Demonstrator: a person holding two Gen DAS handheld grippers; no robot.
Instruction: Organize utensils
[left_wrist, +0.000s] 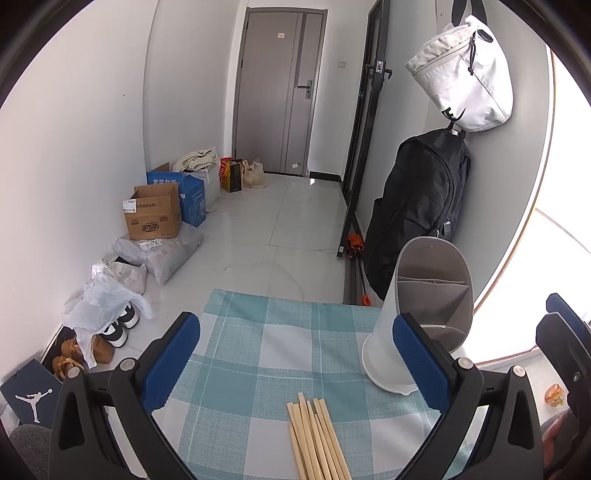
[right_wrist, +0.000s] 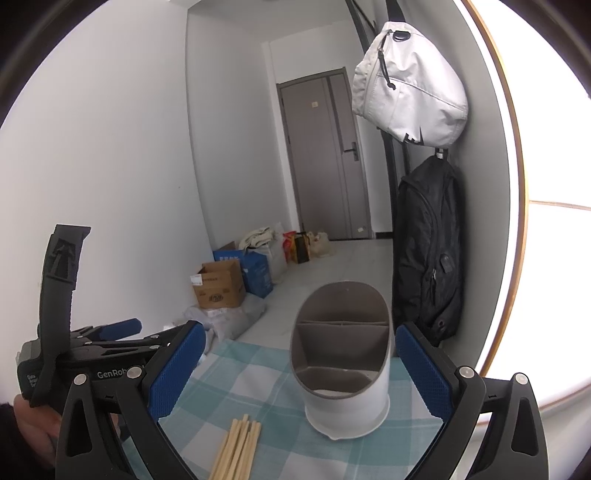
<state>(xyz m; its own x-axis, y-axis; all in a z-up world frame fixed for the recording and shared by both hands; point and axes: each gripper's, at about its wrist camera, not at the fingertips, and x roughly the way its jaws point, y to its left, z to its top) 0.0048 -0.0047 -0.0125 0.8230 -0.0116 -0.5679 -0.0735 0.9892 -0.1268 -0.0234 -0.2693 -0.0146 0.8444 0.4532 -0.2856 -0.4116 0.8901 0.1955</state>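
Two tongs wide apart and empty, left tongs (left_wrist: 295, 365) over chopsticks (left_wrist: 317, 439) bundled at near edge of bench (left_wrist: 258, 350), right tongs (right_wrist: 299, 369) facing white divided holder (right_wrist: 343, 369) upright toward far right corner, checked cloth (right_wrist: 266, 387) beneath both.

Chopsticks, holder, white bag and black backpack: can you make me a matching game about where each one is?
Things:
1. chopsticks
2. utensil holder
3. white bag
4. black backpack

Places:
A. hanging highest on the wall
B. lying flat in a bundle on the checked tablecloth
C. hanging under the white bag
D. standing upright on the tablecloth, nothing inside it

Pairs: 1-B, 2-D, 3-A, 4-C
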